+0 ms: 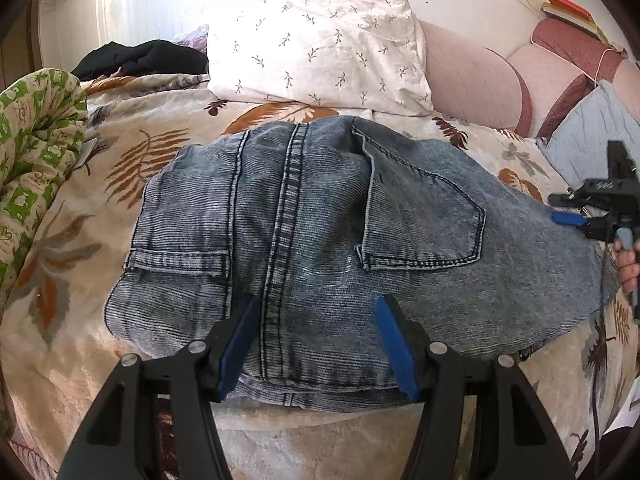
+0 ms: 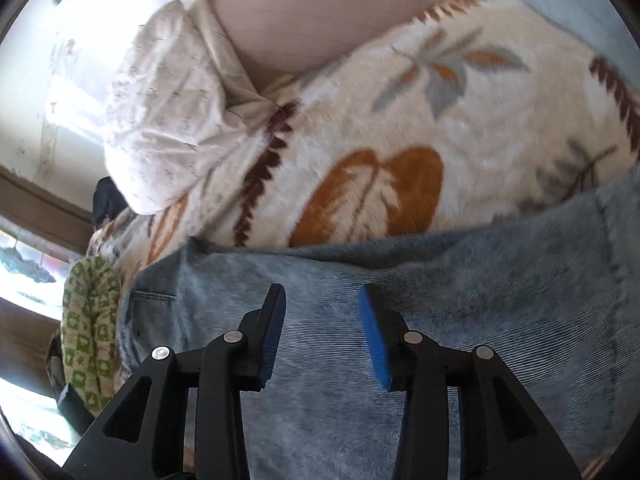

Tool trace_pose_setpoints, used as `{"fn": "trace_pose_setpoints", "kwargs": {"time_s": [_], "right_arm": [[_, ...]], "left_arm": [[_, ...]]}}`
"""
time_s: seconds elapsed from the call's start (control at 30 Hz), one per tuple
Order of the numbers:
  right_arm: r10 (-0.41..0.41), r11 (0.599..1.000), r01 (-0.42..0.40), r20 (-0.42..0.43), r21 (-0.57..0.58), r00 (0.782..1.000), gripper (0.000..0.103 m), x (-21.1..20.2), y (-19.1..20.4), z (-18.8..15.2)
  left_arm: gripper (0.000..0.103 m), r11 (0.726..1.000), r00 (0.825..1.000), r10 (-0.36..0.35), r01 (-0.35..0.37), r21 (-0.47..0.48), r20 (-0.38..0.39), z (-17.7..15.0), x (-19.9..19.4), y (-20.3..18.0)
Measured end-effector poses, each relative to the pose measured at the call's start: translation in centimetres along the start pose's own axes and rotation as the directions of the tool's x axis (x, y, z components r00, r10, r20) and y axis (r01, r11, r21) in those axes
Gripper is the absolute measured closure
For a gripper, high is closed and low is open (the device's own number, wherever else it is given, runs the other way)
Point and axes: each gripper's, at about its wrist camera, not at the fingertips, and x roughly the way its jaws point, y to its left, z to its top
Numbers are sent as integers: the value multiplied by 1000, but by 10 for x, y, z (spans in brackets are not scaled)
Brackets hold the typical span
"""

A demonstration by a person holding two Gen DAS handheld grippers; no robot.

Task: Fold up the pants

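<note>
A pair of faded blue-grey washed denim pants (image 1: 320, 232) lies folded into a compact bundle on a cream plush blanket printed with orange, brown and grey leaves (image 1: 80, 264), seat side up, with a stitched back pocket (image 1: 424, 220) to the right of the centre seam. The left gripper (image 1: 316, 304), black with blue pads, stands spread over the near edge of the denim, its fingers on either side of the centre seam and closed on nothing. The right gripper (image 2: 322, 296) is likewise spread, hanging above the denim with nothing between its fingers; from the left wrist view it appears at the bundle's right edge (image 1: 588, 220). Beyond the pants, on the far side, rests a white pillow with small leaf sprigs (image 1: 320, 40); a dark garment (image 1: 140, 60) lies far left, a green-and-cream patterned quilt (image 1: 36, 152) is bunched at the left, and a pink padded headboard (image 1: 472, 80) stands far right.
</note>
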Motion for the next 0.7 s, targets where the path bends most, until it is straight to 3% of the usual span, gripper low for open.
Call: {"fn": "trace_pose_setpoints", "kwargs": {"time_s": [0.1, 0.23, 0.37, 0.57, 0.7], "right_arm": [[-52, 999, 51, 14, 16, 999, 67, 12, -9, -1], [-58, 997, 57, 34, 54, 998, 67, 15, -15, -1], [-102, 995, 102, 43, -19, 994, 64, 7, 10, -7], [-53, 995, 61, 95, -83, 994, 58, -20, 45, -32], [-12, 989, 24, 81, -144, 997, 58, -29, 72, -53]], "left_arm": [[40, 1000, 1000, -7, 7, -10, -4, 0, -4, 4], [40, 999, 999, -43, 43, -34, -4, -1, -13, 12], [40, 997, 997, -68, 70, -41, 47, -2, -33, 20], [39, 991, 991, -23, 40, -129, 130, 3, -63, 60], [39, 978, 987, 74, -45, -203, 141, 5, -67, 97]]}}
